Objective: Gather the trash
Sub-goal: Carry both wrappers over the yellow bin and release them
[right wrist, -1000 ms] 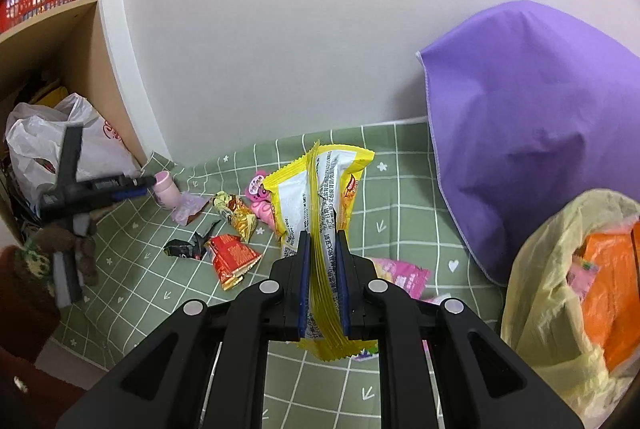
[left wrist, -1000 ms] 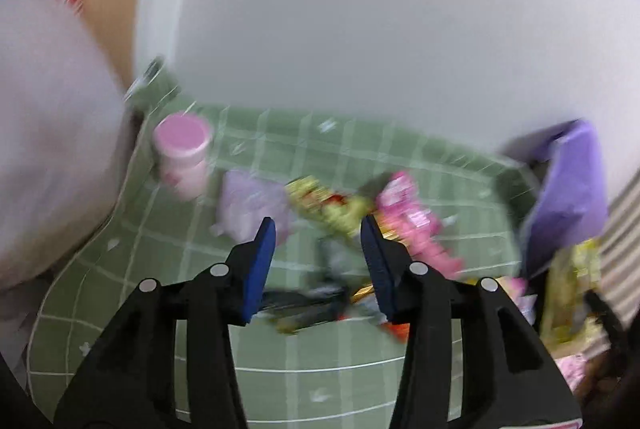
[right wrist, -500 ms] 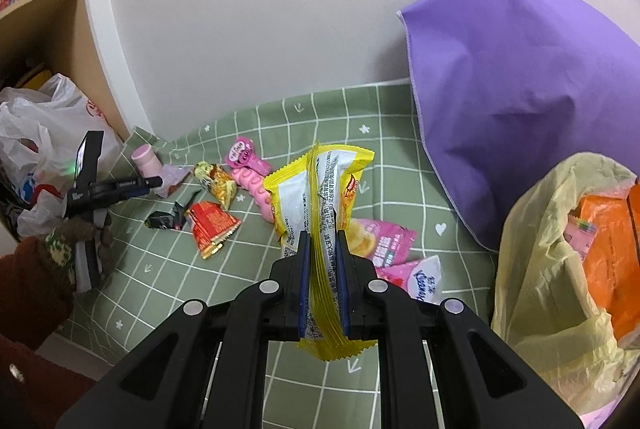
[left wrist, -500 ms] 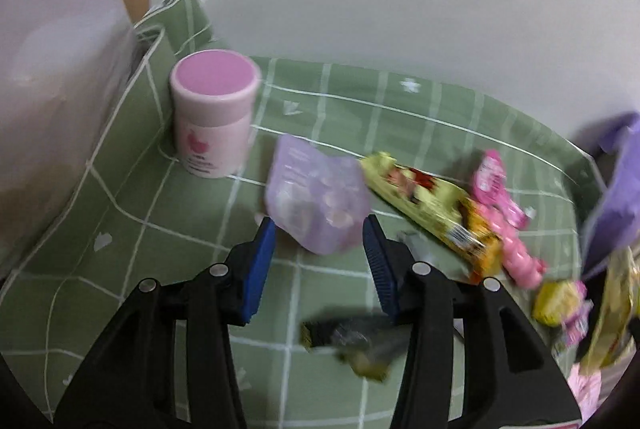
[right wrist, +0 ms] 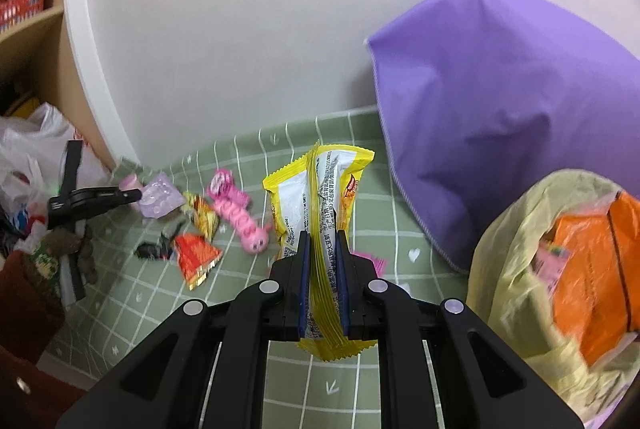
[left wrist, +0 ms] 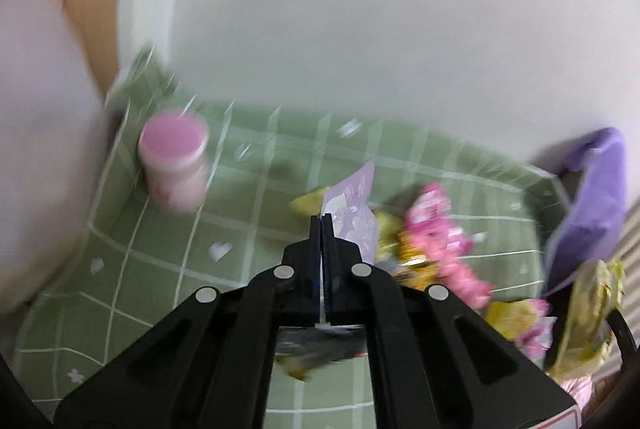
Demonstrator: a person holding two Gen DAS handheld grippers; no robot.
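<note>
The right gripper (right wrist: 322, 269) is pinching a yellow wrapper (right wrist: 320, 197) edge-on, its pads pressed against both faces so the limp film is standing upright between them instead of drooping. Just to its right the trash bag (right wrist: 516, 257) is gaping open with an orange packet (right wrist: 592, 269) already inside — probably why the wrapper is being carried on that side. Behind the bag a purple pillow (right wrist: 500, 101) is leaning on the wall.

The left gripper (left wrist: 322, 229) is clamping a lilac packet (left wrist: 354, 205) by its near corner, the jaws nearly touching, so the packet is hanging clear of the green cloth (left wrist: 168, 241). Right of it more litter is waiting: a pink wrapper (left wrist: 436, 229) and gold ones, blurred. Farther off to the left a pink jar (left wrist: 174, 165) is standing upright — trash or not, I cannot tell.
</note>
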